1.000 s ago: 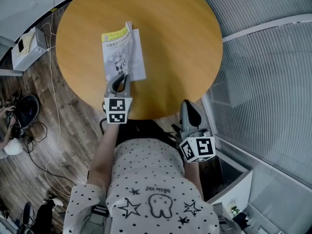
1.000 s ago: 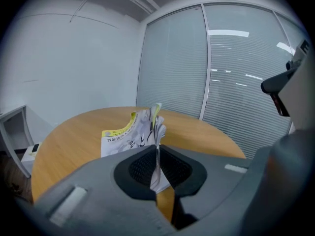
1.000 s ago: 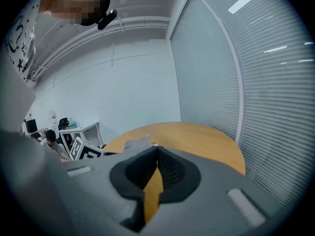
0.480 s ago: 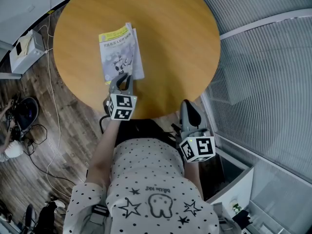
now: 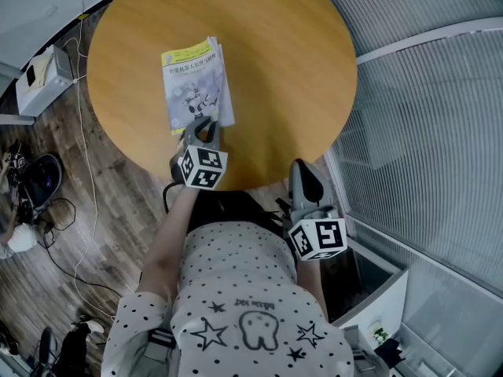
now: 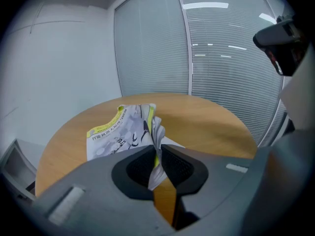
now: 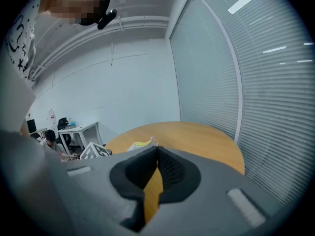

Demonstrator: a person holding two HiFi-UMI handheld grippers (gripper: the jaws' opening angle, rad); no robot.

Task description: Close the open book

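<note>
The book [image 5: 195, 85], grey cover with a yellow top band, lies cover-up on the round wooden table [image 5: 291, 61], its leaves nearly together. My left gripper [image 5: 205, 126] is at the book's near edge. In the left gripper view the book's [image 6: 115, 132] ruffled page edges stand in the narrow gap of the left gripper [image 6: 157, 151]; its jaws have just been opening and do not clamp the pages. My right gripper [image 5: 303, 171] hangs by the table's near rim, away from the book. In the right gripper view the right gripper [image 7: 156, 153] is shut on nothing.
A glass wall with blinds [image 5: 424, 108] runs along the right. At the left a white box [image 5: 43, 73] sits on a low surface, with cables and a dark bag [image 5: 38, 177] on the wood floor. A white bin [image 5: 377, 297] stands at lower right.
The upright leaf has come down, so the book now lies almost closed. My left gripper has sunk a little toward the table edge and rolled. The right gripper has stayed put.
</note>
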